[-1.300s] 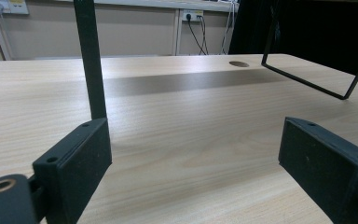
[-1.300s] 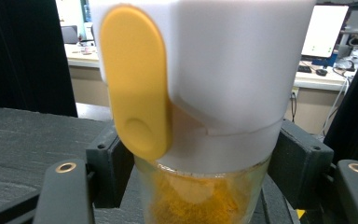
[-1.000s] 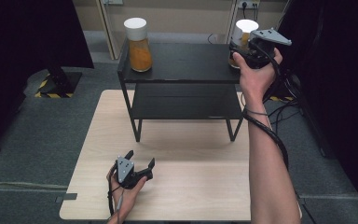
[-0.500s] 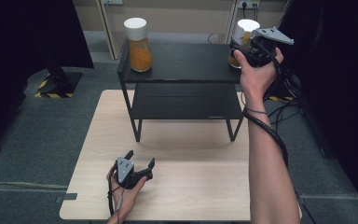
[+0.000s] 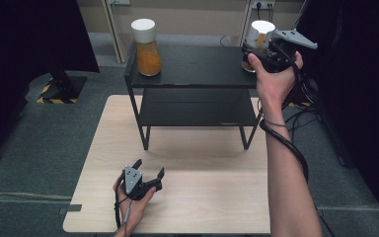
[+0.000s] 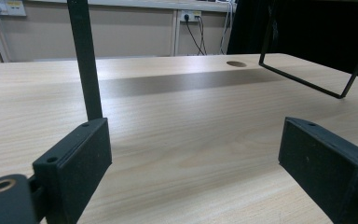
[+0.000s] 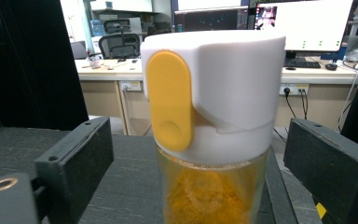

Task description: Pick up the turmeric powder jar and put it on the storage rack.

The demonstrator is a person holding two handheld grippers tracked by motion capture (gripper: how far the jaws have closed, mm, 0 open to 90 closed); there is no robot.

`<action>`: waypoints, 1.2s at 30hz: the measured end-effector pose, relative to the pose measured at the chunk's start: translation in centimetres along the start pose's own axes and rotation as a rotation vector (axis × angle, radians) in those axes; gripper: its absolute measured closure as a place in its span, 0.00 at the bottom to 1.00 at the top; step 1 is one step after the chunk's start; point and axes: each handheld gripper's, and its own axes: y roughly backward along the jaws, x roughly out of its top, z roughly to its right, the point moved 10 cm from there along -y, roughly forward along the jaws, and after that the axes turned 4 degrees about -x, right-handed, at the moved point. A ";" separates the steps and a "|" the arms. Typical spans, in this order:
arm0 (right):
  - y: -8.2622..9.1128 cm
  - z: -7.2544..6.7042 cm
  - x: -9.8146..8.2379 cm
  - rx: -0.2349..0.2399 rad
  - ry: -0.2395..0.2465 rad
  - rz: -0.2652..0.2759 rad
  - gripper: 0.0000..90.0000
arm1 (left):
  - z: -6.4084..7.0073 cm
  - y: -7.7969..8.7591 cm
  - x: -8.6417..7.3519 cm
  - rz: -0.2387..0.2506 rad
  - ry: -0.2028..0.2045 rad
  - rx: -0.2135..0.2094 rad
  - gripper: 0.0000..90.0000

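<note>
Right gripper (image 5: 256, 49) was held up at the right end of the black shelf rack (image 5: 197, 66), on its top deck, aimed at the right-hand jar (image 5: 259, 37); this jar had a white lid with a yellow oval tab and clear glass below showing orange-yellow powder. In the right gripper view the jar (image 7: 212, 126) stood upright on the dark deck between the two black jaws, with a visible gap on each side, so the pads were not pressing on it; the jaws had just been opening and stood released around the jar. Right hand (image 5: 271, 81) wrapped the gripper body, cable trailing down along the forearm. A second jar (image 5: 146, 47), same white lid and orange contents, stood upright at the left end of the same deck, well apart from the first. The rack's lower shelf (image 5: 195, 106) was bare in the high view. Left gripper (image 5: 148, 174) rested low on the light wooden tabletop (image 5: 207, 197), near its front edge, held in the left hand (image 5: 131, 202); in the left gripper view its jaws stood wide apart with nothing between them, only tabletop grain, a rack leg (image 6: 85, 56) just beyond the left jaw, and a round cable hole (image 6: 236, 63) farther off
</note>
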 end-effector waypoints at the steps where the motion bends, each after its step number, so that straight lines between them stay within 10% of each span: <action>1: 0.2 0.0 0.0 0.003 0.000 -0.003 0.08 | 0.0 0.0 0.0 0.000 0.000 0.000 0.10; 36: 7.0 -0.2 -4.0 0.057 0.045 0.075 0.08 | 0.1 0.0 0.0 0.003 -0.001 0.001 0.10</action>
